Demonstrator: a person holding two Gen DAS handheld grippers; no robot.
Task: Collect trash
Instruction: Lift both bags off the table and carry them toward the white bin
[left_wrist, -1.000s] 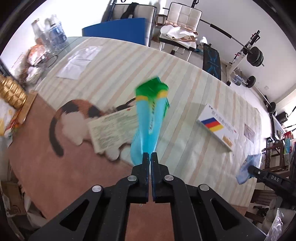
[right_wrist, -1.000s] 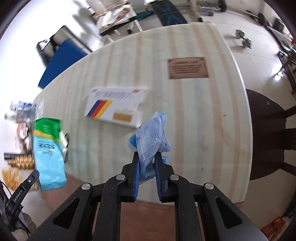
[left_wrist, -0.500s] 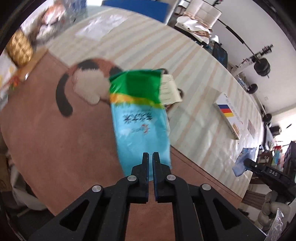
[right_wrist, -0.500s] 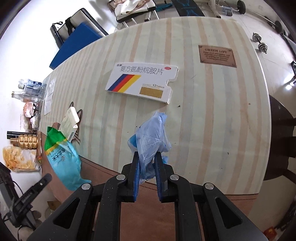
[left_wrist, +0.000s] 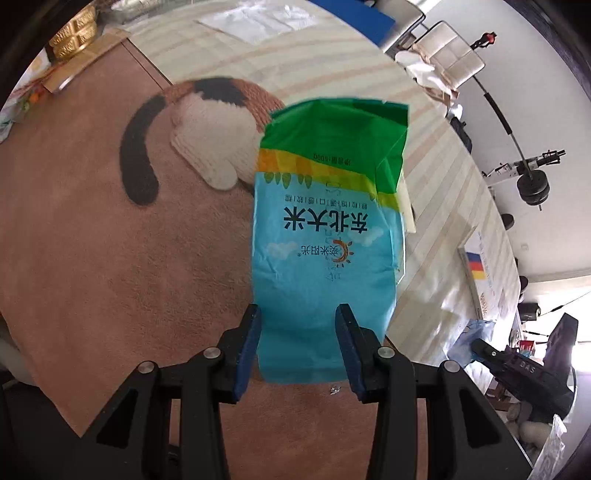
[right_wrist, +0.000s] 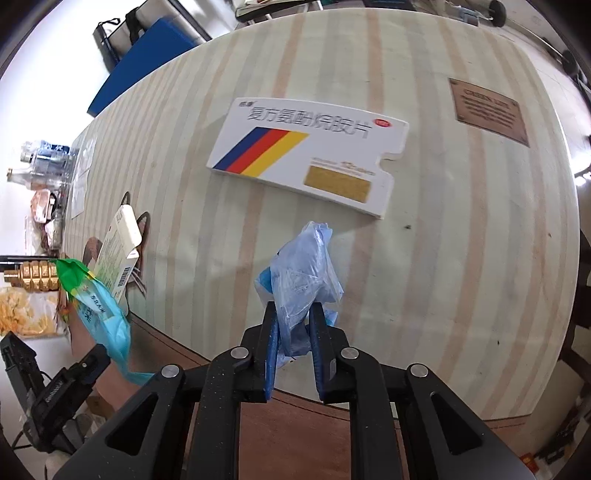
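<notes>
A blue and green rice bag (left_wrist: 325, 240) hangs upright over the brown mat, its printed face toward the left wrist camera. Its lower end lies between the jaws of my left gripper (left_wrist: 298, 312), which are opening; the pads stand apart from it on both sides. The same bag (right_wrist: 99, 314) shows at the left edge of the right wrist view. My right gripper (right_wrist: 291, 314) is shut on a crumpled pale blue plastic bag (right_wrist: 306, 273), held just above the striped tablecloth (right_wrist: 443, 258) near its front edge.
A white medicine box (right_wrist: 310, 158) with blue, red and yellow stripes lies flat ahead of the right gripper. A small green-white carton (right_wrist: 118, 251) sits beside a cat-shaped mat (left_wrist: 207, 122). A brown plaque (right_wrist: 487, 110) lies far right. Gold objects (left_wrist: 72, 31) and snack packets crowd the far left.
The left jaws, shut on the rice bag before, now stand apart around it. The bag has turned its flat face to the camera. Both grippers have sunk closer to the table.
</notes>
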